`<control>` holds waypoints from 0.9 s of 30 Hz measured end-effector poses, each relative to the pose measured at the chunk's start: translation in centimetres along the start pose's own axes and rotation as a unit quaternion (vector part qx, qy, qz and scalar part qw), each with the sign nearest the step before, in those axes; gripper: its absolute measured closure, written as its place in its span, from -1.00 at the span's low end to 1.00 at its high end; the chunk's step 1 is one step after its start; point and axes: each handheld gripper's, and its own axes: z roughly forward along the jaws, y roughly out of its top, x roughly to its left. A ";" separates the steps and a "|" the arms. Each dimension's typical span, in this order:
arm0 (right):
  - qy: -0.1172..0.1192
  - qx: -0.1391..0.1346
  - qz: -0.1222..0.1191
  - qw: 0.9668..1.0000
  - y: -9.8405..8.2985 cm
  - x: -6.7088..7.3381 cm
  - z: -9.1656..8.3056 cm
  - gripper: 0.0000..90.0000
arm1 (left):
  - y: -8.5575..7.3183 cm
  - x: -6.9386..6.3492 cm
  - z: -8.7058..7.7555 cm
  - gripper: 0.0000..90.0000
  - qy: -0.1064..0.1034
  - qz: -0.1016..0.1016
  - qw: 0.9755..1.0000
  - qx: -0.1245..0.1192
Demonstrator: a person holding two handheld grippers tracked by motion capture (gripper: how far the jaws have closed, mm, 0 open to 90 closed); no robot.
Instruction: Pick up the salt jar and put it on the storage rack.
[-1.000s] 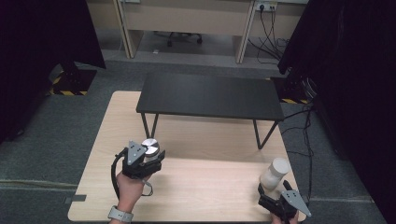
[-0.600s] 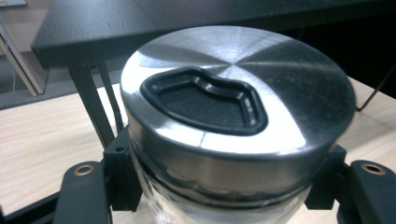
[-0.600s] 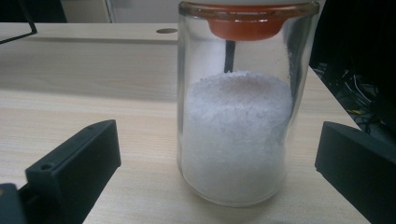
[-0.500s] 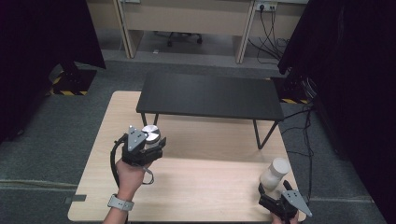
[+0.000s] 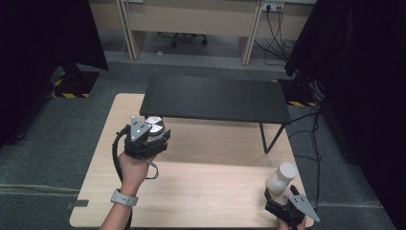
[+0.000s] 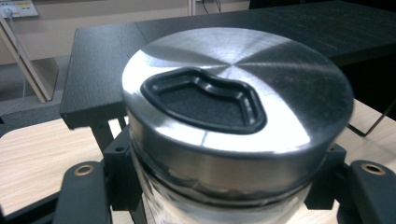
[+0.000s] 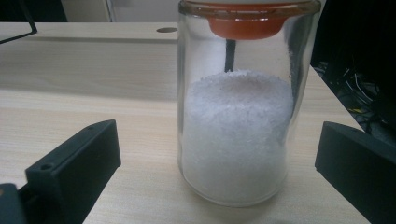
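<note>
Brushed steel caps the glass jar (image 5: 154, 127) that the left gripper (image 5: 143, 140) holds clamped in its jaws, lifted clear of the wooden surface (image 5: 210, 182) just before the black side table (image 5: 218, 98). That pickup looks done; placing remains. At the right, the salt jar (image 5: 281, 177) stands untouched between the right gripper's (image 5: 282, 208) open jaws, not yet grasped.

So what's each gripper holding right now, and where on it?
The left gripper holds the metal-lidded jar, clamped on its glass body just under the lid. The right gripper holds nothing; its jaws stand open either side of the glass jar of white grains.
</note>
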 end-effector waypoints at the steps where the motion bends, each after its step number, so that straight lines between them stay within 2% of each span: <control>1: 0.000 0.000 -0.001 1.000 0.0 0.0 0.0 -0.99 | 0.2 0.0 0.1 -0.31 0.000 0.001 1.000 0.000; 27: -0.003 -0.003 0.000 1.000 -0.1 0.1 0.0 -0.99 | 4.5 0.3 2.3 -0.31 0.007 0.007 1.000 -0.008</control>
